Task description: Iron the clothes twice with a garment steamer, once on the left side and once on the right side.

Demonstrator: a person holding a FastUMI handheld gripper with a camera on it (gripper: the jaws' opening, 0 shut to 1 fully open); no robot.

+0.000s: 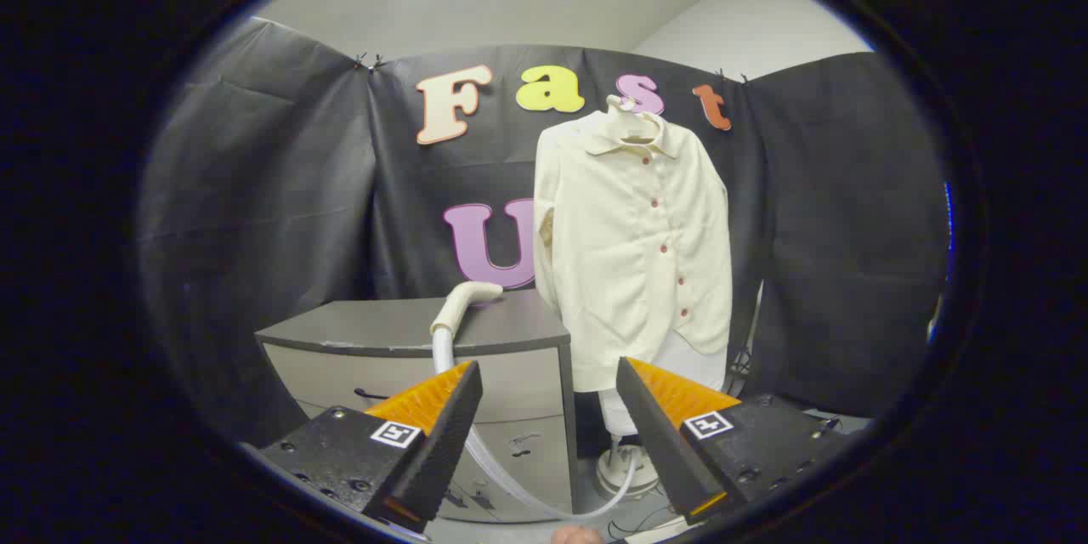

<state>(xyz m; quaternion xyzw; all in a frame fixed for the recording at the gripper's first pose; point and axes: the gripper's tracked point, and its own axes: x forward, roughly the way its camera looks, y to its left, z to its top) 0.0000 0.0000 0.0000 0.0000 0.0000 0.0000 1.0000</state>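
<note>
The gripper [549,408] holds its fingers wide apart with nothing between them. Beyond them and slightly to the right, a cream buttoned shirt [633,246] hangs on a stand [625,467] against the dark booth wall. The steamer head [463,302] rests on a grey drawer cabinet [408,331] ahead of the left finger, its clear hose [501,476] curving down between the fingers toward the stand's base.

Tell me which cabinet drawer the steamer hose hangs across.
The upper drawer: the hose drops from the steamer head across its front; the lower drawer sits beneath. The open gripper holds nothing.
</note>
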